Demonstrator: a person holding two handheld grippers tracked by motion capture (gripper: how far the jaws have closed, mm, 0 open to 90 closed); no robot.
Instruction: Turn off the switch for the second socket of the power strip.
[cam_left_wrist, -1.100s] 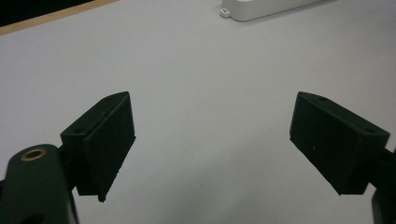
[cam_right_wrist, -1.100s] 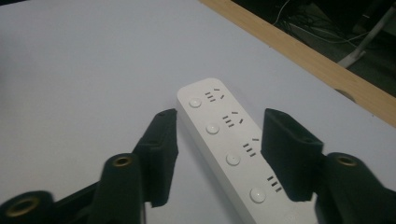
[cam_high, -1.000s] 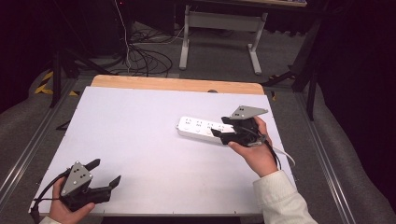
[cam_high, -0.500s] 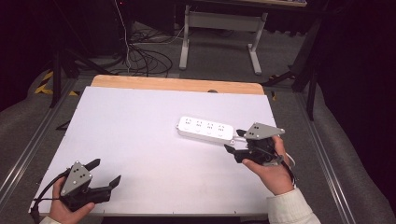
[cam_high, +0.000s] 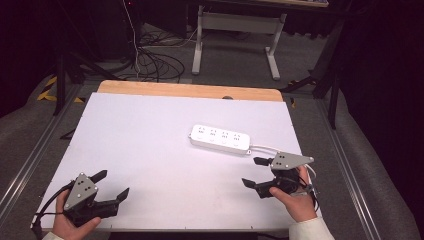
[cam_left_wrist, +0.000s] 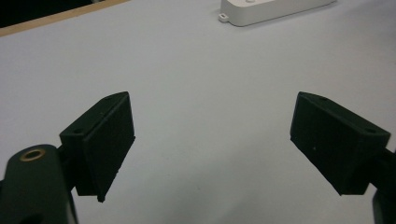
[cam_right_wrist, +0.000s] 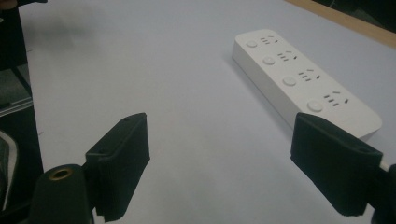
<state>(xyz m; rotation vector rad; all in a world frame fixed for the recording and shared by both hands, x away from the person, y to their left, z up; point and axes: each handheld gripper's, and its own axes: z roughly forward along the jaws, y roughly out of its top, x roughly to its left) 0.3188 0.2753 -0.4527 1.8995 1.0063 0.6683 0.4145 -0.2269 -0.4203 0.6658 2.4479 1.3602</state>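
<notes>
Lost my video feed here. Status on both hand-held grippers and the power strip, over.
Left hand-held gripper open, empty, near table corner. Right hand-held gripper open, empty, just short of the power strip. Strip flat on the white table, untouched. Nothing between.

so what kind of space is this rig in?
Probably a lab or workshop bench: a white-covered table holding only a power strip, cables tangled on the grey floor, and a second desk frame behind.

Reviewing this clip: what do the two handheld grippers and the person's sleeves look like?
Both the left gripper and the right gripper are black, with two blocky wedge-shaped jaws and a grey three-cornered plate on top dotted with small marks. A dark cable trails from each. In the gripper views a brass-coloured ring sits in the body at lower left. A white sleeve covers the right wrist.
</notes>
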